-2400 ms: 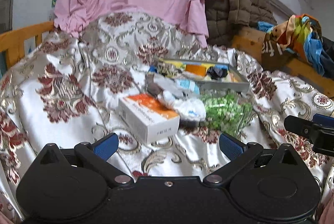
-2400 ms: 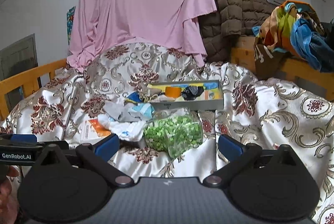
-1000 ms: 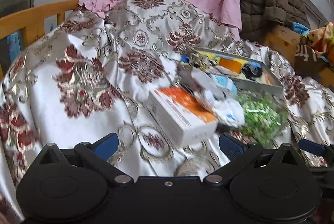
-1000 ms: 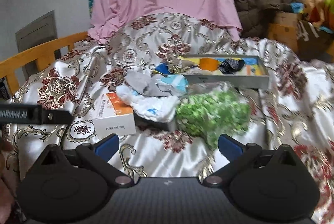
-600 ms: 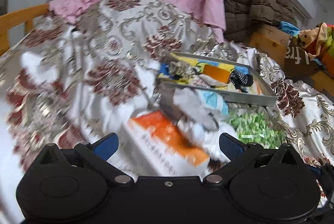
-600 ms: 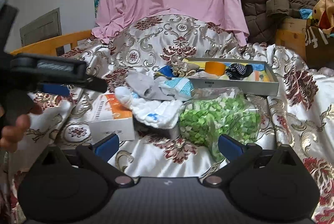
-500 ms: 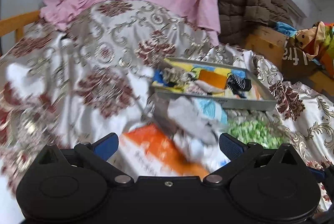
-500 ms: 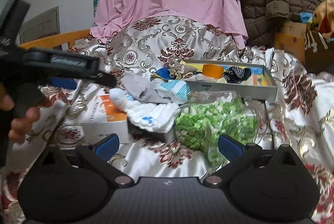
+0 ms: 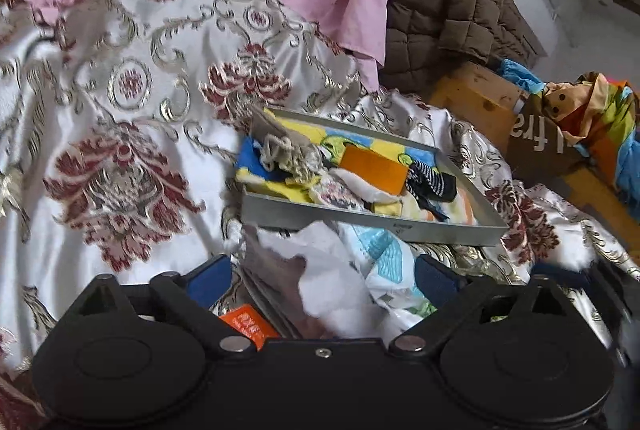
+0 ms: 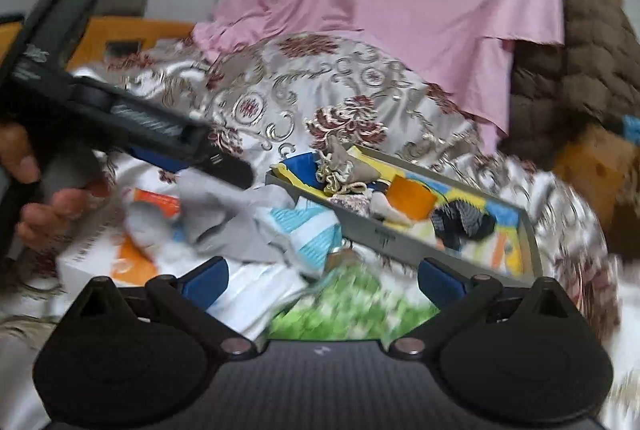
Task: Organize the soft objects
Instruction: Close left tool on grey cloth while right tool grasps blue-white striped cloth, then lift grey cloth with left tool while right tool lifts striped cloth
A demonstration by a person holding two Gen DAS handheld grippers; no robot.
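Left wrist: cloth pile (image 9: pixel 320 270) between wide, closing left gripper (image 9: pixel 324 280) pads, ungripped.

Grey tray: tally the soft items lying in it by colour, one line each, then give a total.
In the grey tray, as far as the left wrist view separates them:
Beige drawstring pouch: 1
Orange piece: 1
Dark striped sock: 1
Floral patterned piece: 1
Total: 4 distinguishable. The blue and yellow cloth beneath looks like a liner; anything under it is hidden.
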